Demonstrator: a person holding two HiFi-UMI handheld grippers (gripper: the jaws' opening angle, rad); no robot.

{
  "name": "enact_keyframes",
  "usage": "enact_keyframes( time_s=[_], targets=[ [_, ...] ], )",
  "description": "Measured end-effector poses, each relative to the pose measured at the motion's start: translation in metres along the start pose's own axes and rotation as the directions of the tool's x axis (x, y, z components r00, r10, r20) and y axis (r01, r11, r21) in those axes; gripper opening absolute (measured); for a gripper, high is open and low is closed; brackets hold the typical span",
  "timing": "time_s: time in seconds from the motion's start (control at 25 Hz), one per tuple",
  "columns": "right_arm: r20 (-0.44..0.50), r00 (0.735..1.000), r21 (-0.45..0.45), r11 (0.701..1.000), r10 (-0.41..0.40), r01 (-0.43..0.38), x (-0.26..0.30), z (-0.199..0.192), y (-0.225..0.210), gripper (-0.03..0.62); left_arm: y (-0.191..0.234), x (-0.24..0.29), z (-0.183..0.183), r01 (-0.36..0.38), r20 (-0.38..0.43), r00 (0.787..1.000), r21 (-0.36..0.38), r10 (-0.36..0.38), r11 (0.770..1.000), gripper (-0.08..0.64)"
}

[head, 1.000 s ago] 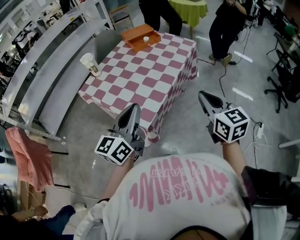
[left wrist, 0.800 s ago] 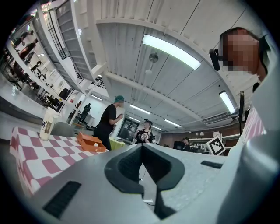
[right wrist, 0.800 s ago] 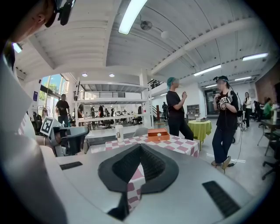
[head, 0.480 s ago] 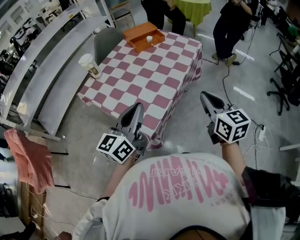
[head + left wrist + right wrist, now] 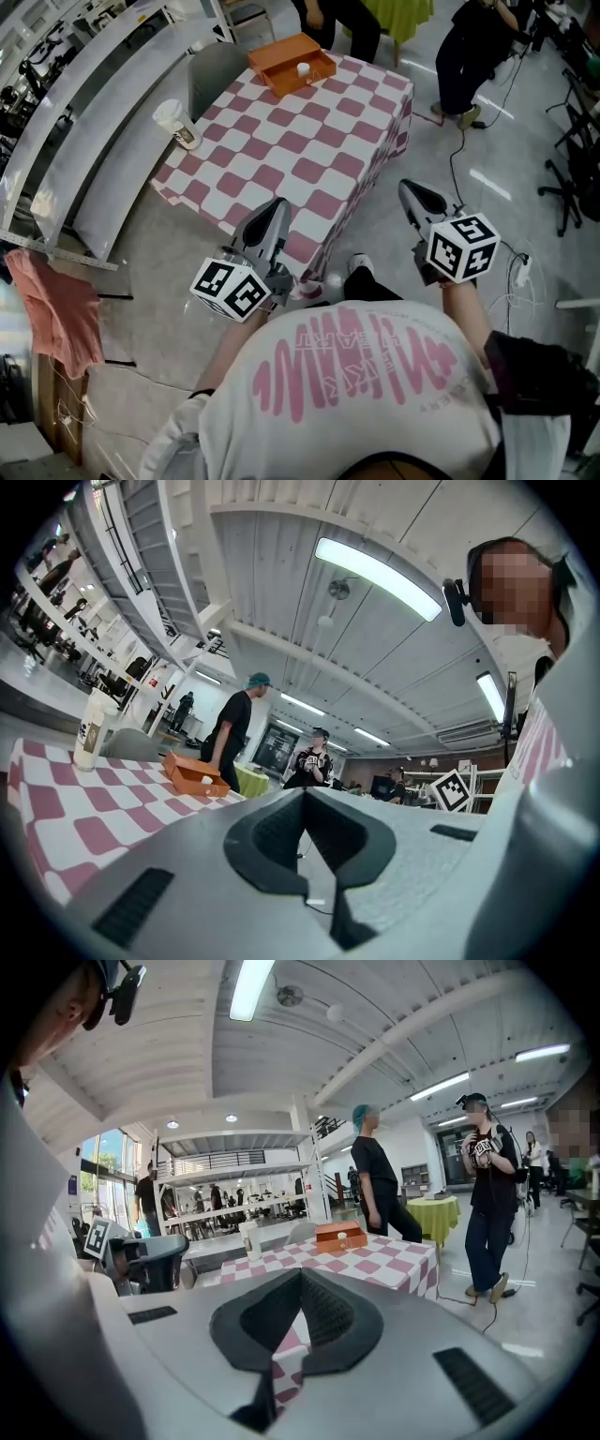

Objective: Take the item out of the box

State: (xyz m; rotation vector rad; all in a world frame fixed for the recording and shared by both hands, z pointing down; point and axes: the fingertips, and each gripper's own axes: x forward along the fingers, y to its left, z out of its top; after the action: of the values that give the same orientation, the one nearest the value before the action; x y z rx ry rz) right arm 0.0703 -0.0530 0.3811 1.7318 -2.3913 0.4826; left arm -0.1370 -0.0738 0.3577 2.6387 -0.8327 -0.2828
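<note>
Both shut, left tongs, right tongs — box item tiny, unclear

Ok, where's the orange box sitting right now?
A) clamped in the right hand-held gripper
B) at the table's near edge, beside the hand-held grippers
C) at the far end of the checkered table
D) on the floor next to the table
C: the orange box sits at the far end of the checkered table with a small white item inside, well beyond the shut left hand-held gripper and right hand-held gripper.
</note>
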Motion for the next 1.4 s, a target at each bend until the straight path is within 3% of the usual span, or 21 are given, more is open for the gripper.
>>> enact_keyframes(
  time_s=[0.36,0.68,1.08,1.4],
  targets=[
    [0.029,0.997,-0.031,0.997,0.074,-0.073,0.060,0.032,-0.036,0.005,0.031,0.048,0.019,-0.045,0.049,0.998,0.037,0.043,0.998,0.008],
    [0.018,0.985,-0.047,0.984,0.174,-0.173,0.137,0.070,-0.087,0.005,0.074,0.114,0.029,-0.141,0.076,0.987,0.023,0.139,0.990,0.008],
    [-0.004,0.949,-0.065,0.947,0.316,-0.316,0.234,0.129,-0.130,0.005,0.118,0.175,0.059,-0.272,0.125,0.955,0.012,0.268,0.962,0.008],
    [-0.050,0.914,-0.056,0.913,0.402,-0.404,0.305,0.143,-0.147,0.005,0.153,0.202,0.065,-0.361,0.106,0.927,-0.010,0.360,0.932,0.008]
  ],
)
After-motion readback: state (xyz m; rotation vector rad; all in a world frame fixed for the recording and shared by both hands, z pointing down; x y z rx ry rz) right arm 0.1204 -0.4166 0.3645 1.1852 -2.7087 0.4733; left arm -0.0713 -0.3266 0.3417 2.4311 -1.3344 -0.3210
